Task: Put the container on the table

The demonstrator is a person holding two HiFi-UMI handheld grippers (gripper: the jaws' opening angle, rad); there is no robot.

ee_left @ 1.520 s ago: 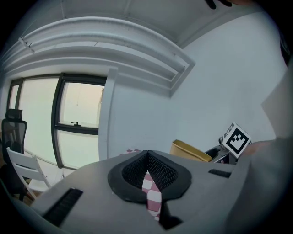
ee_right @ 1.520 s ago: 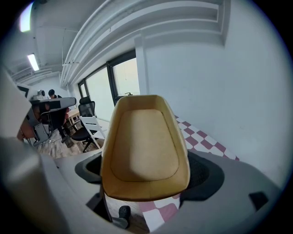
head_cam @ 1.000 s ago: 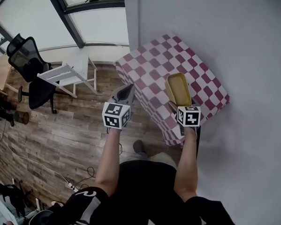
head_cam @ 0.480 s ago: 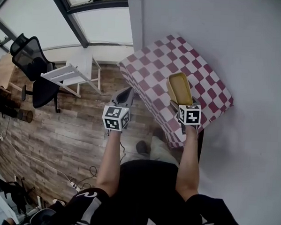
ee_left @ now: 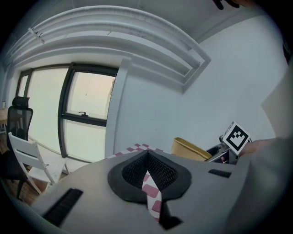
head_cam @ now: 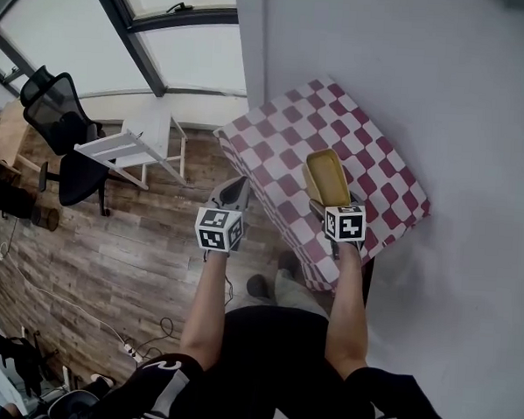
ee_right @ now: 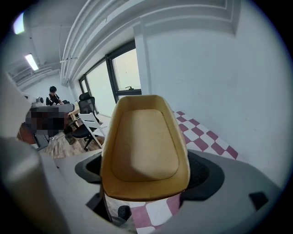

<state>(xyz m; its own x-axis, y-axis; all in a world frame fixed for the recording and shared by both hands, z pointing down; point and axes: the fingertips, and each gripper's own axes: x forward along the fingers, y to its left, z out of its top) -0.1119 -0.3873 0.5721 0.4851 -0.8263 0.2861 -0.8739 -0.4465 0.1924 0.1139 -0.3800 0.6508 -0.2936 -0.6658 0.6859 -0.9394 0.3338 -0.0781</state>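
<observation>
We hold the right gripper (head_cam: 322, 197) over the table (head_cam: 383, 162), which has a red and white checked cloth on it. Its two jaws stand wide and squeeze the yellow container (head_cam: 327, 174) from both sides, near the end closest to us. The container is open on top and tan inside. It is above the middle of the table, and we cannot tell if its bottom touches the cloth. The table stands against the white wall (head_cam: 444, 74). Our left gripper (head_cam: 234, 187) is off to the left of the table, over the wooden floor (head_cam: 111, 240), apart from the container. Its jaws are pressed together at the tips and hold nothing. A white chair (head_cam: 130, 143) and a black office chair (head_cam: 56, 119) stand further left, by the window (head_cam: 191, 52)
</observation>
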